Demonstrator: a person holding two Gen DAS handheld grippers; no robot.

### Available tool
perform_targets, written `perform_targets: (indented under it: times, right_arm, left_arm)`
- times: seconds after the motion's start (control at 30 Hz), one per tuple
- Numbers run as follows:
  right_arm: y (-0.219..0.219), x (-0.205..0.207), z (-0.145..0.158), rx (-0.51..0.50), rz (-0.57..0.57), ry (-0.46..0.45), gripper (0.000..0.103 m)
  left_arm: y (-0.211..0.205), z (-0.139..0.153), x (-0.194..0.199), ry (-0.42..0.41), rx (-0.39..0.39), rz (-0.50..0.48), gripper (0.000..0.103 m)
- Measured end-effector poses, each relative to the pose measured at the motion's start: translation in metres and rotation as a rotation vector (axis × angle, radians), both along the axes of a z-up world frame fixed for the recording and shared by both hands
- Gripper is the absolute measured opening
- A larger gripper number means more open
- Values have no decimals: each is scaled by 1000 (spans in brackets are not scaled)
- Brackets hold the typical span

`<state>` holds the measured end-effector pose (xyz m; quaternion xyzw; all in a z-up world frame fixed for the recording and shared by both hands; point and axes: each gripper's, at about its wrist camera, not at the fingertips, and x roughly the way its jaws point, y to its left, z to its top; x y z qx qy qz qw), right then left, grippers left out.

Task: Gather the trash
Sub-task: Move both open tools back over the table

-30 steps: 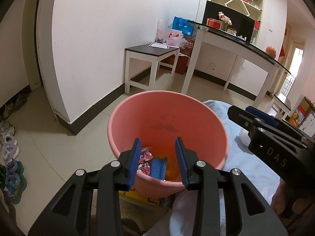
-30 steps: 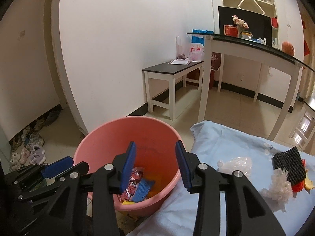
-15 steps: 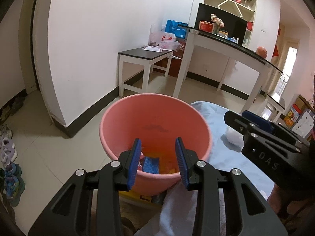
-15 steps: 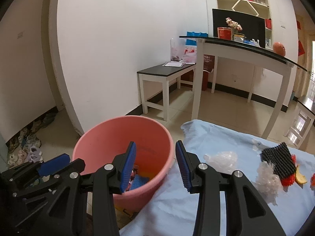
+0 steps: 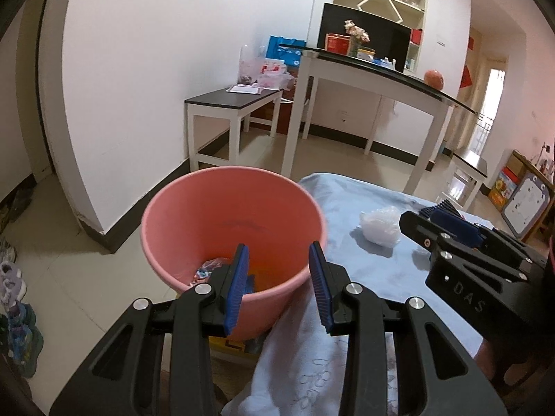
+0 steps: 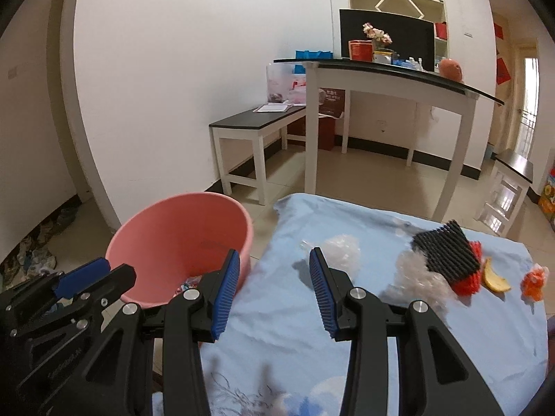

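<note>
We held the left hand-held gripper [image 5: 279,286] over the near rim of the pink bucket [image 5: 232,222], its jaws apart and empty. Our right hand-held gripper [image 6: 274,286], likewise released and empty, pointed over the blue-covered table [image 6: 277,329] toward a crumpled clear plastic wrapper [image 6: 338,248]. Beyond lay a black foam pad [image 6: 445,253], a banana peel [image 6: 494,279] and orange scraps [image 6: 534,280].

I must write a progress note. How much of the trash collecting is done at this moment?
Done: some wrappers lie in the round pink plastic bucket. In hand: nothing; the left gripper and right gripper have open, empty jaws. Left on the light blue cloth: crumpled clear plastic, black ridged foam, a yellow peel and an orange scrap.
</note>
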<state>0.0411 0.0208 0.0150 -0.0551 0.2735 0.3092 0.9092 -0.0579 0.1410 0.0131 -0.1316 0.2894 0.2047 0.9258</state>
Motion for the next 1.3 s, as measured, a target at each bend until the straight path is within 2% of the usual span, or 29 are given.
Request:
perform_targets:
  times: [0.43,0.6,0.8,1.03,1.3]
  right_arm:
    - [-60,13,-18,-4,-104,69,42]
    - [-109,44,-32,22,-206,148,42]
    - [-153,73,-45,28,-294,193,42]
    - [-184,89,-54,67,-292,236,42]
    - [-206,92,-61,146,-225,267,42]
  left_arm:
    - [-35,-5,27,35,18,-82,36]
    - [-44,-8,41,42,12,-123,36]
    - [-65,-12,63,46,-7,-214,36]
    - [-92,-16,99,63,-44,-326,36]
    - [-121,-18,136,71,-33,-406,36]
